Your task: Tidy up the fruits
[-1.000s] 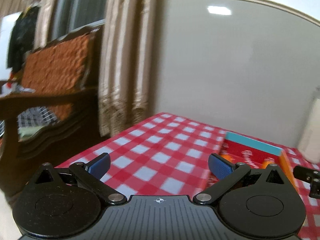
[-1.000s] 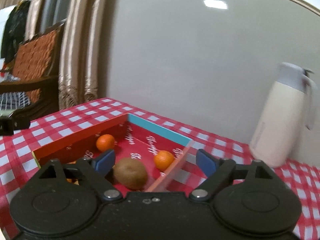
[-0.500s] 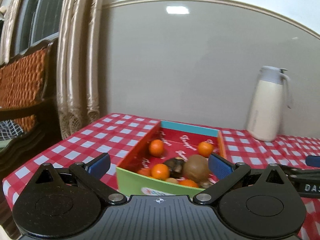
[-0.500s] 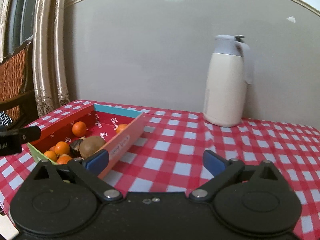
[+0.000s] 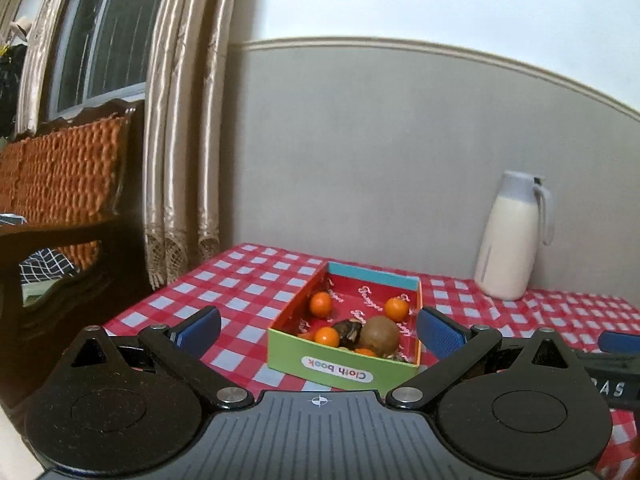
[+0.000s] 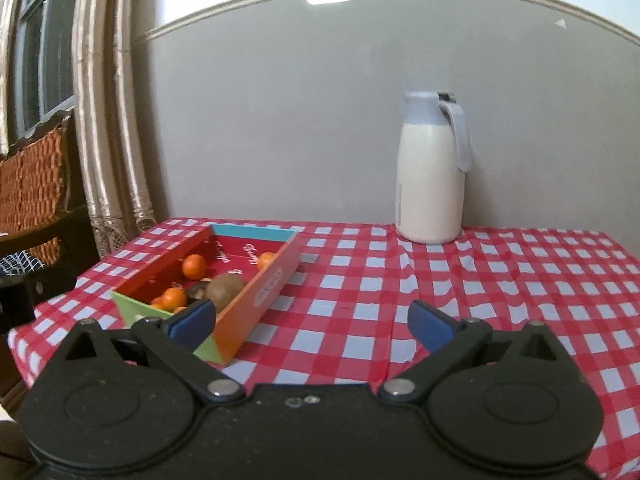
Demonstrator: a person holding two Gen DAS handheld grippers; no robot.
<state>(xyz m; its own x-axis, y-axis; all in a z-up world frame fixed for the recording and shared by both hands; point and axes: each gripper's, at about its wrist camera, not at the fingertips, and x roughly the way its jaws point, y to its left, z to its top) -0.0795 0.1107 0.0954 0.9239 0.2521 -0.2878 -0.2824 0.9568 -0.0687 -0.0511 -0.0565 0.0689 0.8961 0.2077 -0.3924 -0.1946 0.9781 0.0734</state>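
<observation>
Fruits point(image 5: 352, 330), small round oranges, a fuzzy brown kiwi and something dark and wrinkled, lay in a shallow cardboard box point(image 5: 340, 366) with a green near wall on a red-and-white checked tablecloth point(image 6: 360, 300). Both tools hovered short of the box and touched nothing: the left gripper point(image 5: 319, 330) stood wide with its blue pads framing the box, and the right gripper point(image 6: 310, 324) was opening, nothing between its jaws. Farther off stood a smooth cream jug point(image 6: 430, 176) against a grey wall, with curtains point(image 5: 180, 160) and a woven orange chair point(image 5: 60, 176) at left.
</observation>
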